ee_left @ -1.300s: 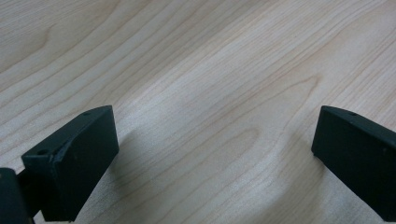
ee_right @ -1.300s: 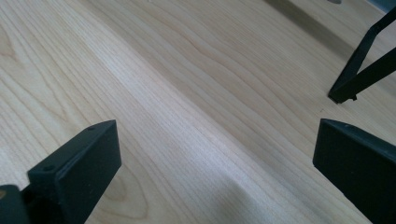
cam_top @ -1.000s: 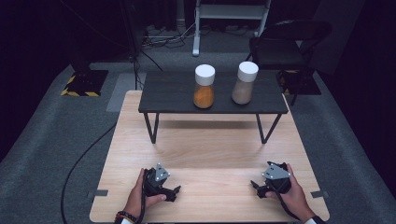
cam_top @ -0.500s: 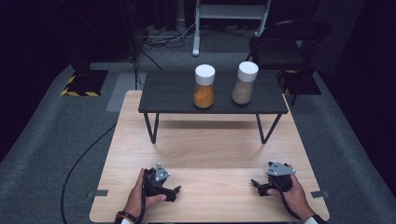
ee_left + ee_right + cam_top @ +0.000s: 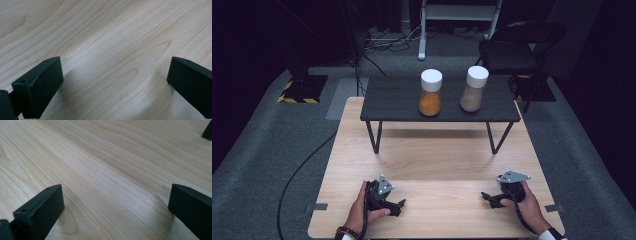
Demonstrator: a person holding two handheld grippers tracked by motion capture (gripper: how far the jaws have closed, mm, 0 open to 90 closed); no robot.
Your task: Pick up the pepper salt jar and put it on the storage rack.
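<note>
The pale wooden worktop (image 5: 432,165) carries a low black shelf (image 5: 397,102) along its far edge. On the shelf stand two white-capped jars, apart from each other: the orange-filled jar (image 5: 430,93) to the left, the tan-filled jar (image 5: 474,89) to the right. Both look like rigid, smooth-sided containers, probably slippery and moderately heavy; the body below the cap seems the safest hold. The left tool (image 5: 398,205) and right tool (image 5: 486,198) rest near the worktop's near edge, jaws spread wide, gripping nothing.
</note>
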